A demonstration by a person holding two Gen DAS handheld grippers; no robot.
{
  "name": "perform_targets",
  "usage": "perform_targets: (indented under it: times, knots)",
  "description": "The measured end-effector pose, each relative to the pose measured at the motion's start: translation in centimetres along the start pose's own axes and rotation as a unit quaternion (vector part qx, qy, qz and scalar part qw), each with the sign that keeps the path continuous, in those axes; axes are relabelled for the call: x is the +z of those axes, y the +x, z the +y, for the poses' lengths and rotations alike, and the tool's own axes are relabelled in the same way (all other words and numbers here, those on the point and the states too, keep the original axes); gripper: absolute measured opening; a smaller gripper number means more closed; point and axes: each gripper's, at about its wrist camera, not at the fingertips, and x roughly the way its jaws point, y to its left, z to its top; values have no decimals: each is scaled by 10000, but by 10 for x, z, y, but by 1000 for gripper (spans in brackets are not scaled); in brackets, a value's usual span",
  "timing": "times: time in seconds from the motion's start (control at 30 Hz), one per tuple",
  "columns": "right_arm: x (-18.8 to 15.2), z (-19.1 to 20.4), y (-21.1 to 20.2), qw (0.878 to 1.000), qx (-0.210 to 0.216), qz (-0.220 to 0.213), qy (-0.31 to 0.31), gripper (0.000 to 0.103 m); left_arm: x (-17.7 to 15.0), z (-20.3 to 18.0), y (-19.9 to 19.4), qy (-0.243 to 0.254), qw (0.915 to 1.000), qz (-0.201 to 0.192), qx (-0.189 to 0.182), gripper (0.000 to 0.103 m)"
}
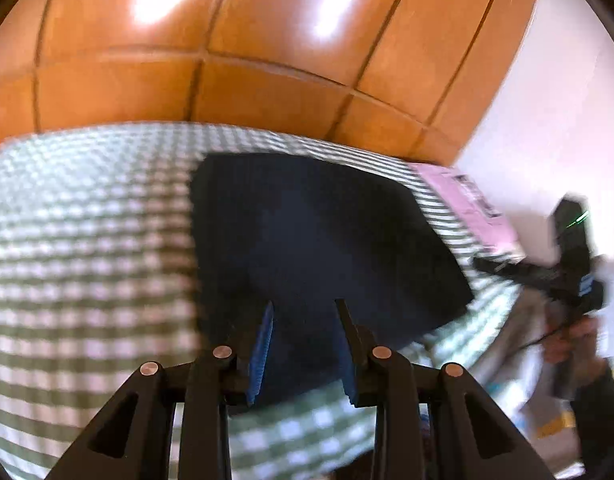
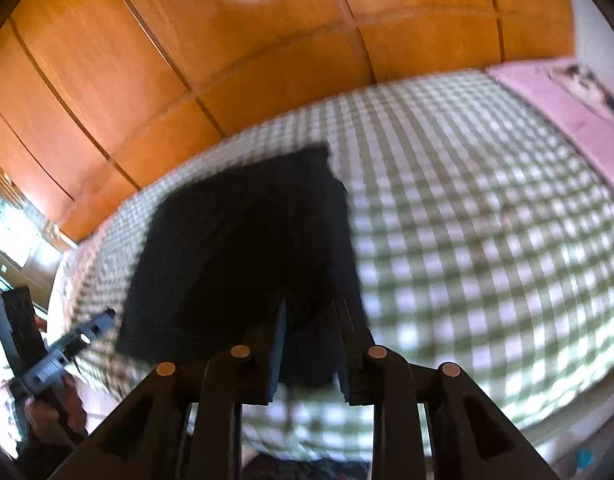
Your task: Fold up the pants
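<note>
The dark navy pants (image 1: pixel 315 248) lie folded into a compact rectangle on a green-and-white checked bedspread (image 1: pixel 87 240). They also show in the right wrist view (image 2: pixel 243 256). My left gripper (image 1: pixel 305 308) is open and empty, its blue-padded fingers held above the near edge of the pants. My right gripper (image 2: pixel 313 308) is open and empty, above the near right part of the pants. The right gripper shows at the right edge of the left wrist view (image 1: pixel 547 272), and the left gripper at the left edge of the right wrist view (image 2: pixel 67 344). Both views are motion-blurred.
An orange-brown panelled wardrobe (image 1: pixel 247 40) stands behind the bed. A pink pillow (image 1: pixel 467 204) lies at the head of the bed, also seen in the right wrist view (image 2: pixel 567 120). A bright window (image 2: pixel 11 232) is at the far left.
</note>
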Motion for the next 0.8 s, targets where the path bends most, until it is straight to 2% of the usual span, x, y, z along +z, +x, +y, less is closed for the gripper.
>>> perform_targets:
  times: [0.03, 0.1, 0.27, 0.37, 0.6, 0.8]
  knots:
    - [5, 6, 0, 10000, 13, -88, -1, 30, 4, -3, 2, 76, 9994, -24, 327, 31]
    - [17, 21, 8, 9997, 21, -233, -77, 36, 10, -4, 7, 76, 9981, 11, 609, 31]
    - [44, 52, 44, 9995, -31, -290, -107, 37, 16, -5, 14, 79, 9969, 14, 777, 31]
    - [59, 62, 62, 9988, -279, -348, -193, 37, 18, -7, 17, 107, 9961, 64, 875, 31]
    - [73, 55, 97, 9956, -819, -273, -374, 36, 14, -5, 32, 45, 9957, 304, 870, 31]
    - [75, 48, 126, 9922, -1013, -302, -661, 36, 10, -7, 43, 88, 9953, 372, 890, 33]
